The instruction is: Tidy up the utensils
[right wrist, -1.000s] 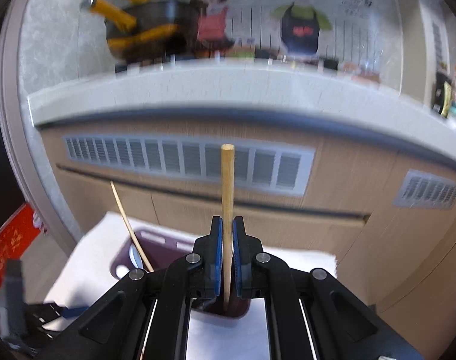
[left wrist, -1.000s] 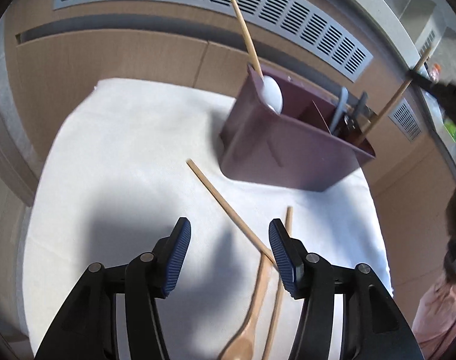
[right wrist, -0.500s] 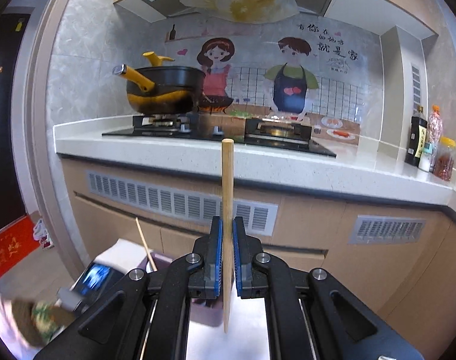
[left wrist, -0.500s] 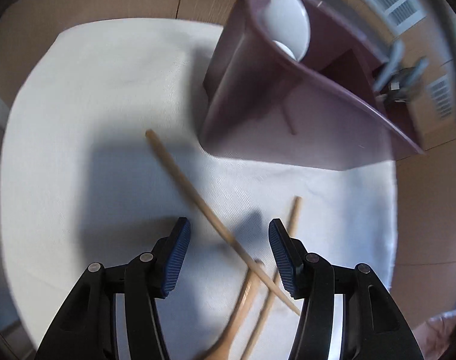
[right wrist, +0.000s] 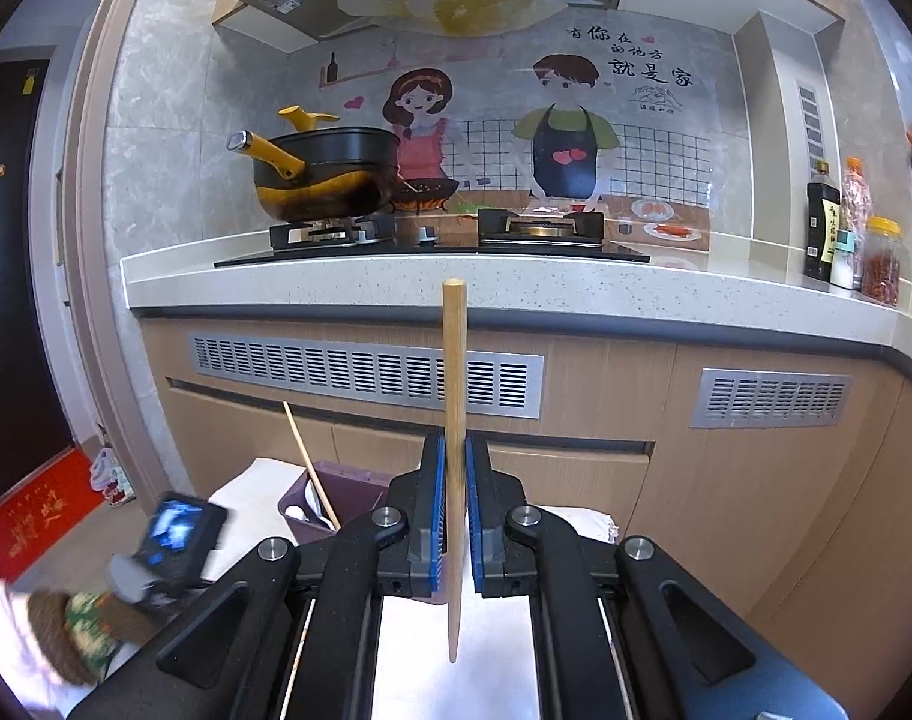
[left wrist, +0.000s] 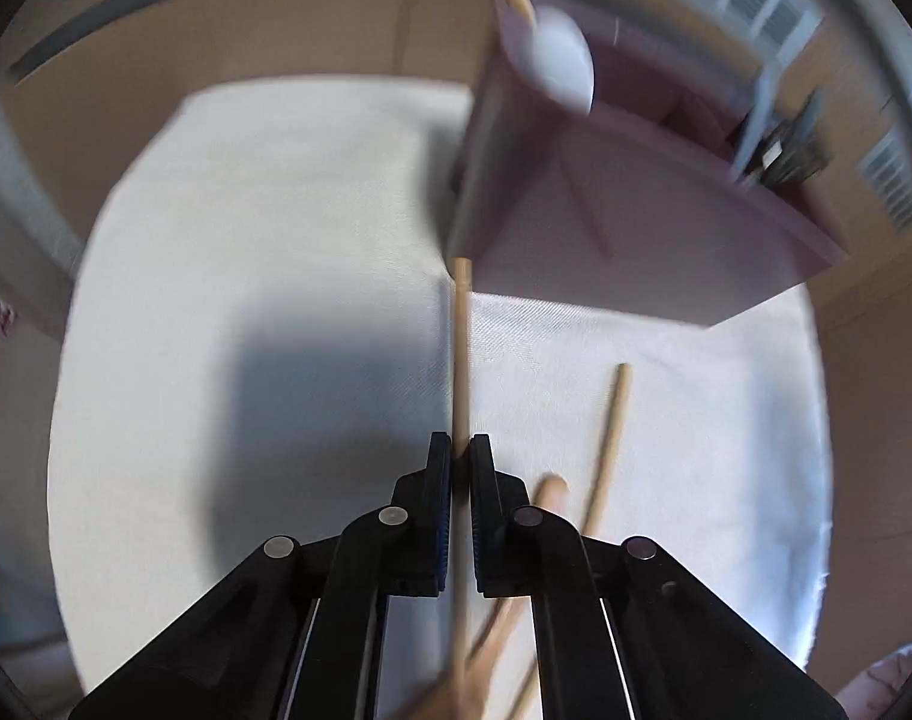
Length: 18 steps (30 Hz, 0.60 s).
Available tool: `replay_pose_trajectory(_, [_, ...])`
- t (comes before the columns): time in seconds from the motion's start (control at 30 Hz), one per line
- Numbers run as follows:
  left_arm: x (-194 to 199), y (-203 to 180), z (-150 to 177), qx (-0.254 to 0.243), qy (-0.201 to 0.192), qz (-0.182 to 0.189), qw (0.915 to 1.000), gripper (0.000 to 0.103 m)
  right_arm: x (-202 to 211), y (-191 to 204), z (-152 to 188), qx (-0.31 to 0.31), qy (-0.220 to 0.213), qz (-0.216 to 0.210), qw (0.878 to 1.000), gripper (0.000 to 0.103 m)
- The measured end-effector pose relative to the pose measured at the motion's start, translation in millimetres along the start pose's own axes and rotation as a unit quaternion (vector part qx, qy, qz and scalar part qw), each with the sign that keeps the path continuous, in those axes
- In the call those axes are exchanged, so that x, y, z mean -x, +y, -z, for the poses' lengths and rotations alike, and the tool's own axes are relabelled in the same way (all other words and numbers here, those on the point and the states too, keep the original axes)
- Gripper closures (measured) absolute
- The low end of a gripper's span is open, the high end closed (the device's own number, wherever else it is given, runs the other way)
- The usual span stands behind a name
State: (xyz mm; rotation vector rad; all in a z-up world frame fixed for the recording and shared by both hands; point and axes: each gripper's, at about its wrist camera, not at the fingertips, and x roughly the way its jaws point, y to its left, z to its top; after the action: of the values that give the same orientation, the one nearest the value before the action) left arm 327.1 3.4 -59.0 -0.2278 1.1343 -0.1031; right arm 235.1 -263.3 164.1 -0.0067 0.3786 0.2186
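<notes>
Your left gripper (left wrist: pixel 461 457) has just closed its jaws on a chopstick (left wrist: pixel 461 354); your right gripper (right wrist: pixel 453 468) grips another chopstick (right wrist: pixel 454 372). Next, probably lift toward the purple holder (left wrist: pixel 624 228).

The purple caddy (left wrist: pixel 624 228) blocks the cloth's (left wrist: pixel 264 300) far right; its left side lies open

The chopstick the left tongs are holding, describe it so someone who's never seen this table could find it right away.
Start at the white cloth with the purple utensil caddy on it. In front of the caddy's near corner, one wooden chopstick runs straight up out of the left tongs, which have just closed on it. Unlike the loose chopstick and wooden spoon handle lying to its right, it is pinched.
</notes>
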Motion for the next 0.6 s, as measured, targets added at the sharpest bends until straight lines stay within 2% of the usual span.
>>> replay_pose_trajectory(0.07, [39.8,-0.2,12.4,0.004,-0.066,0.028,0.9974,0.097,0.5,1.4,-1.5,-0.001,0.0,0.001,1.0,0.096])
replay_pose_trajectory(0.17, [89.5,-10.7,15.9,-0.016,-0.152,0.033,0.9877,0.097,-1.4,4.5,-3.8,-0.008,0.001,0.0,1.0,0.096])
replay_pose_trajectory(0.23, [118.7,-20.1,4.6,-0.032,-0.199,0.041,0.9786,0.097,-3.5,6.8,-8.2,-0.013,-0.001,0.0,1.0,0.096])
replay_pose_trajectory(0.3, [147.6,-30.3,-13.1,-0.039,-0.237,0.066,0.9685,0.097,-5.3,9.1,-15.2,-0.014,-0.007,0.0,1.0,0.096])
replay_pose_trajectory(0.37, [178.3,-35.3,-39.9,-0.05,-0.285,0.083,0.9538,0.097,-7.4,12.2,-26.5,-0.014,-0.018,0.0,1.0,0.096])
replay_pose_trajectory(0.47, [215.8,-55.7,-71.0,-0.062,-0.361,0.099,0.9254,0.097,-13.5,18.3,-46.0,-0.008,-0.041,0.002,0.999,0.096])
replay_pose_trajectory(0.6, [232.6,-72.9,-101.0,-0.072,-0.426,0.109,0.8951,0.097,-39.0,22.4,-65.5,-0.013,-0.048,-0.004,0.999,0.096])
